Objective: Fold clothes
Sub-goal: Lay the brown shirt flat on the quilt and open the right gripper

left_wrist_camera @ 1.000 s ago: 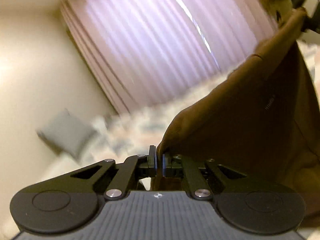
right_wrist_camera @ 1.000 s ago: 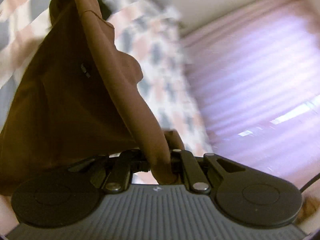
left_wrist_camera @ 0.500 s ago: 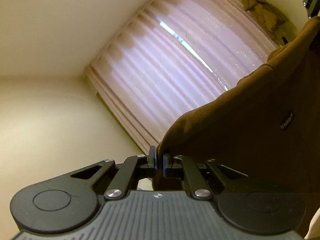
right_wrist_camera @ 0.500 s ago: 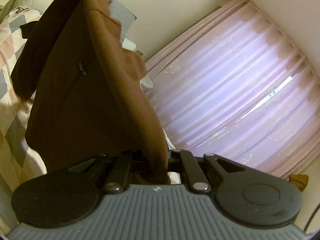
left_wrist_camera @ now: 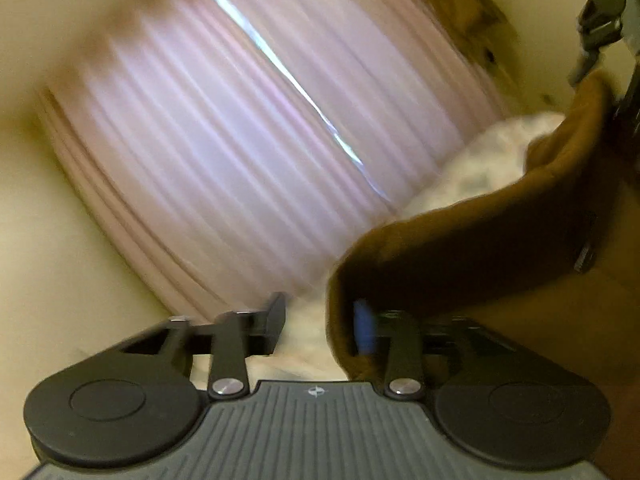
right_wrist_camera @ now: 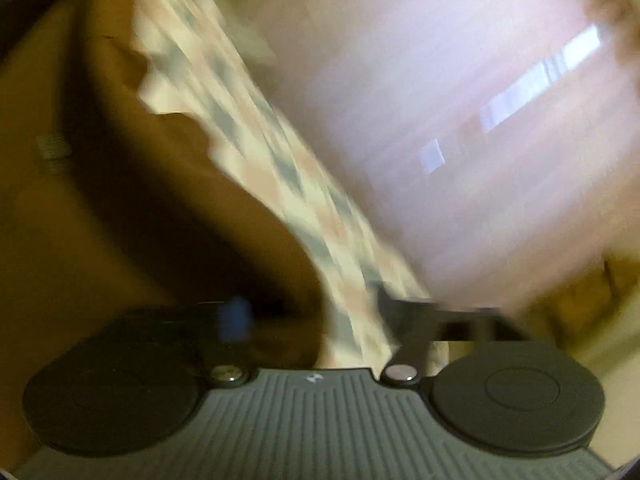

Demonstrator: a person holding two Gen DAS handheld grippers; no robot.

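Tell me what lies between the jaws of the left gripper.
In the left wrist view, the left gripper is opening; the edge of the brown garment hangs against one jaw, and the pale bedding shows through the gap beside it.

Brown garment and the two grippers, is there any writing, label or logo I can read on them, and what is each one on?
Small dark tag on the brown garment, left wrist view: too blurred to read.
Small grey tag on the same garment, right wrist view: too blurred to read.
Small white emblem on the left gripper's ribbed grey body: a symbol, not letters.
The same emblem on the right gripper's body: a symbol, blurred.
No readable words or numbers anywhere.
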